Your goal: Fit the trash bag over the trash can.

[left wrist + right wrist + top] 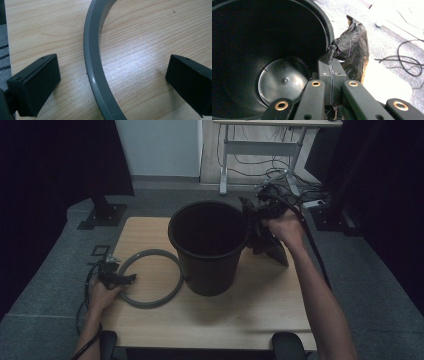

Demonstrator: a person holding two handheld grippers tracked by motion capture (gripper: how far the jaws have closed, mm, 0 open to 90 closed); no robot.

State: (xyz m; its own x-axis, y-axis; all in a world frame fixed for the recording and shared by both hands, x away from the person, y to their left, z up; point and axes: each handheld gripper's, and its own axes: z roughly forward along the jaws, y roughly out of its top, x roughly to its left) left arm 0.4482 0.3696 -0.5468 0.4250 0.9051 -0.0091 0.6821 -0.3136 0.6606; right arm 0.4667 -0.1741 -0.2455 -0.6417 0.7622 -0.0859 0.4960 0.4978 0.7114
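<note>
Black plastic bag [353, 47] hangs off the right gripper [331, 56], jaws clenched on a pinch of its film, just beside the bin's [208, 270] rim on the side toward the table's [270, 315] far right corner. Likely light, limp and slippery, so best gripped by a gathered fold near the mouth. Bin stands mid-table, empty, bare floor showing. Left gripper [112, 75] rests released near the left edge, jaws astride the grey ring [93, 62], not pressing it.
</note>
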